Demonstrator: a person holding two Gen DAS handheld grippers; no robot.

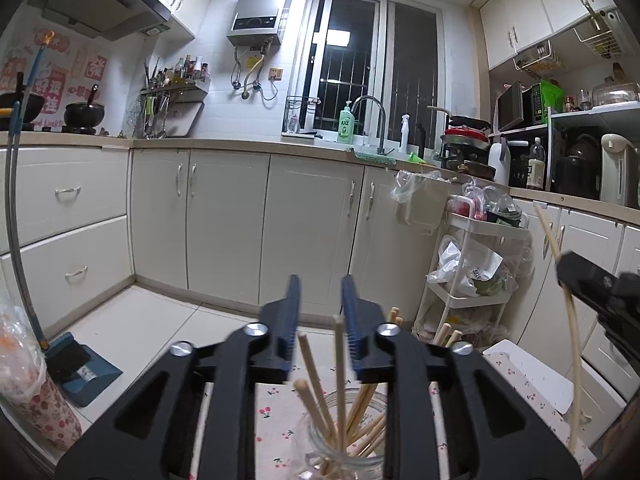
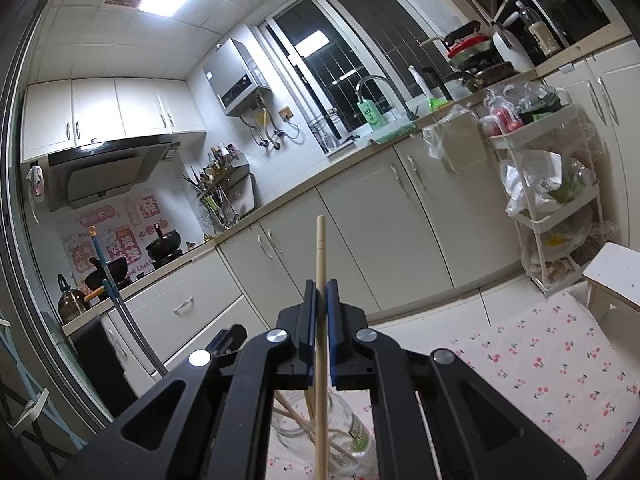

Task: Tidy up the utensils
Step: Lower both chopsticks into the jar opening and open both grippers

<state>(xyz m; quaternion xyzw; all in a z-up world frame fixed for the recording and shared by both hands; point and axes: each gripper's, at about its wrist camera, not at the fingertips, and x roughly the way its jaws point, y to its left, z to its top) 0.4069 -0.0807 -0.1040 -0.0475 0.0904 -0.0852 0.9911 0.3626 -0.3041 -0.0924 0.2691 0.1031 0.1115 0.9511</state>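
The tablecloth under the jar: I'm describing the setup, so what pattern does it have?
The tablecloth is white with small red cherries, clearest in the right wrist view.

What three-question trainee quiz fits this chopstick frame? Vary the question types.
1. True or false: the right gripper is shut on a single chopstick.
2. Multiple choice: the loose chopsticks below the left gripper stand in: A) a glass jar, B) a metal cup, C) a drawer.
3. Short answer: what pattern is on the cloth under the glass jar?

Key: 1 true; 2 A; 3 small red cherries on a light ground.
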